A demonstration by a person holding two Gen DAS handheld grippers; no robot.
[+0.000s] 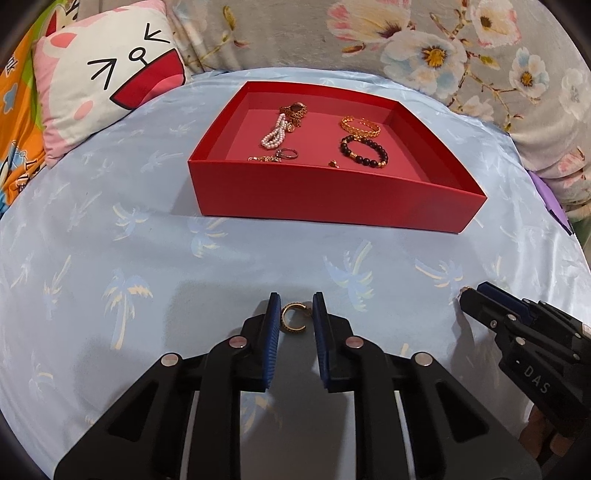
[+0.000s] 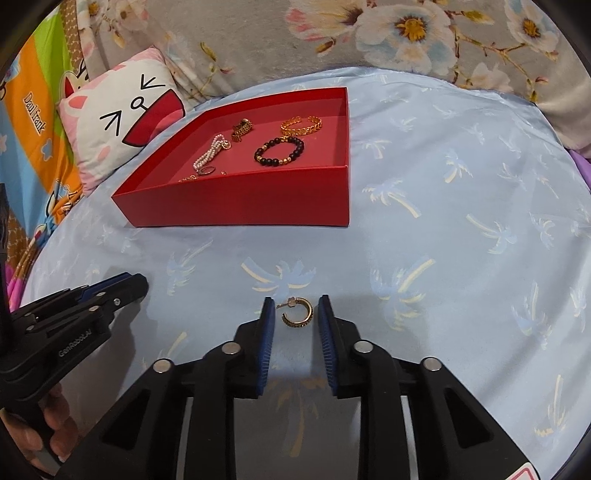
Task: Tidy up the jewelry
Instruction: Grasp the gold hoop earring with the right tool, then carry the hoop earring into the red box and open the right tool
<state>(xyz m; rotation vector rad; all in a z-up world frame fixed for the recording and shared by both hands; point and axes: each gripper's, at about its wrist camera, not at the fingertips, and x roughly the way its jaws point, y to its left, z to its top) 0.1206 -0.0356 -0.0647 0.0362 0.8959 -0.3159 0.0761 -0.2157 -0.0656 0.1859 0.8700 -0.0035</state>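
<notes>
A red tray (image 1: 332, 199) on the blue sheet holds a gold cuff (image 1: 360, 125), a dark bead bracelet (image 1: 364, 150), a pearl strand (image 1: 275, 133), a gold chain piece (image 1: 293, 110) and small rings (image 1: 286, 154). My left gripper (image 1: 295, 301) is open around a gold hoop earring (image 1: 293, 322) lying on the sheet. My right gripper (image 2: 296, 302) is open around a second gold hoop earring (image 2: 296, 313). Each earring lies between the pads, touching neither. The tray also shows in the right wrist view (image 2: 240, 195).
A cartoon cat pillow (image 1: 107, 88) lies left of the tray, and a floral quilt (image 1: 369, 33) lies behind it. The right gripper's body (image 1: 524, 332) shows at the right; the left gripper's body (image 2: 70, 317) shows at the left. The blue palm-print sheet (image 2: 461, 221) covers the bed.
</notes>
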